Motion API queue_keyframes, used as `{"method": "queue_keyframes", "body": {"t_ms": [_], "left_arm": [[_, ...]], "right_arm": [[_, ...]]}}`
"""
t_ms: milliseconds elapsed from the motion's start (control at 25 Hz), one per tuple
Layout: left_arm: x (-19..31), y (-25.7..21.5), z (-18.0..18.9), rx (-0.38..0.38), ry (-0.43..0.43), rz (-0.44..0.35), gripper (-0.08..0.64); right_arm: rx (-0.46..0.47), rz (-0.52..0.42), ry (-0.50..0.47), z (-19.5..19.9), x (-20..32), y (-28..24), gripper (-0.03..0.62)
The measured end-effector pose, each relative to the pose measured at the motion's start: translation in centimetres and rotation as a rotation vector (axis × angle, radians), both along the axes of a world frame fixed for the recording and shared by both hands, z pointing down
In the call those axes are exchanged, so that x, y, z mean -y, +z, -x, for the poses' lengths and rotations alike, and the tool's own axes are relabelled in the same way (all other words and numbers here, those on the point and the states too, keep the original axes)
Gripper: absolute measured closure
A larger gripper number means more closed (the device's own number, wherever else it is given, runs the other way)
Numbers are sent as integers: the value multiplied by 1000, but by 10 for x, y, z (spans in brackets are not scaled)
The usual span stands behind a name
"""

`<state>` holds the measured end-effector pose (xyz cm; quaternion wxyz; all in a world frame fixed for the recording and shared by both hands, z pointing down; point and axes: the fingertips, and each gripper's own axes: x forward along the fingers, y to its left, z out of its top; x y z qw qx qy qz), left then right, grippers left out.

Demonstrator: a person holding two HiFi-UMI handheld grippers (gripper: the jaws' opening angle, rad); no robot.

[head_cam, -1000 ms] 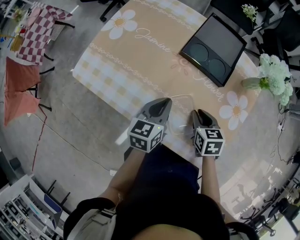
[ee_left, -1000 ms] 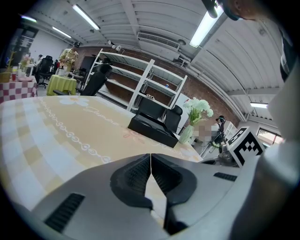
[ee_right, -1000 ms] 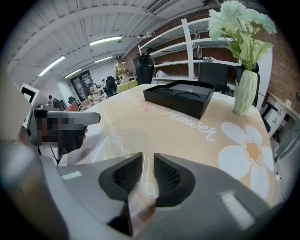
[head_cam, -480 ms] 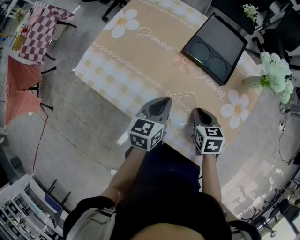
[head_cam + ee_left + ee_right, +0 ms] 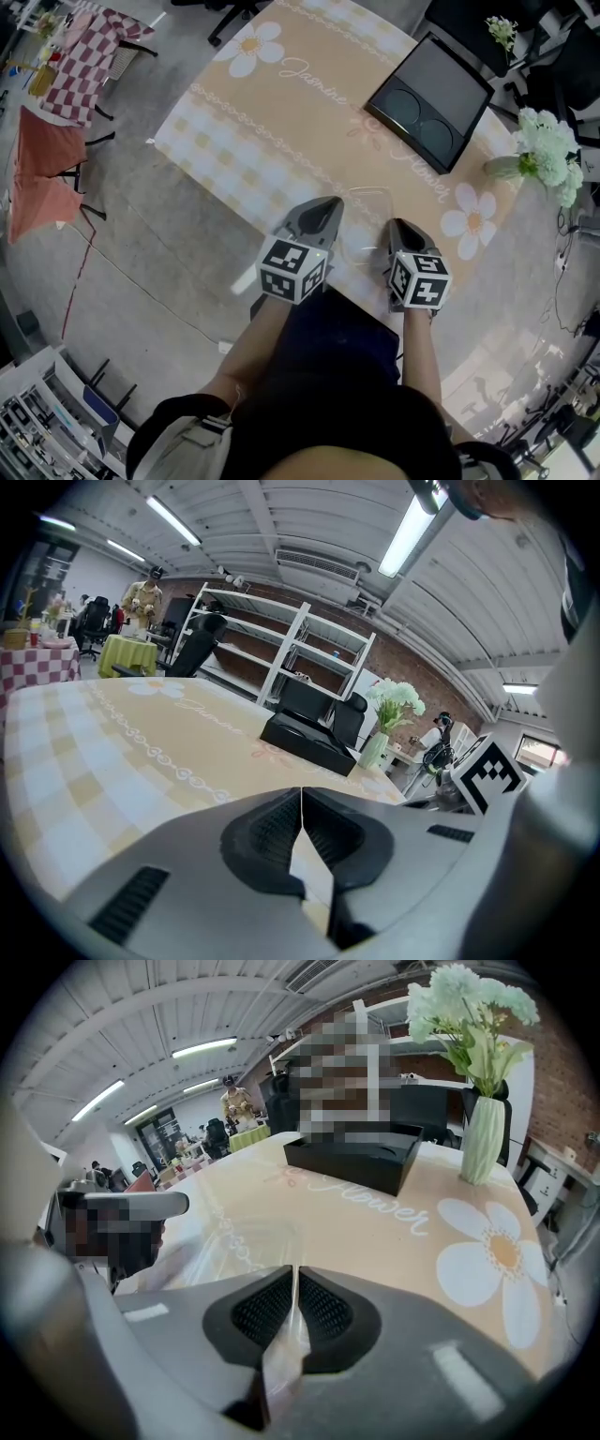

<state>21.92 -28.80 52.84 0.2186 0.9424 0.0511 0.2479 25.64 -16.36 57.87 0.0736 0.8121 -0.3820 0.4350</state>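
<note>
Clear plastic bag (image 5: pixel 364 223) lies on the tablecloth (image 5: pixel 281 122), its edge pinched in the right gripper (image 5: pixel 293 1269). Left gripper (image 5: pixel 301 792) jaws fully closed.

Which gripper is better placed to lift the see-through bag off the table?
Probably the right gripper: its jaws are shut on the clear bag, with film pinched between them. The left gripper is shut beside the bag, with no film clearly in its jaws.

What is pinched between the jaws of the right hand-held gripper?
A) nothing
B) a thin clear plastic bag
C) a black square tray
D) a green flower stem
B: the thin clear plastic bag runs down between the closed jaws of the right hand-held gripper.
</note>
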Motion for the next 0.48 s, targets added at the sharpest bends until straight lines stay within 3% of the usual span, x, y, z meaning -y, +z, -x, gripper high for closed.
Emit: {"method": "queue_keyframes", "body": {"t_ms": [480], "left_arm": [[-6,-16,8,-33,0,-19,548]], "right_arm": [[-44,-47,37,0,-9,-21,568]]}}
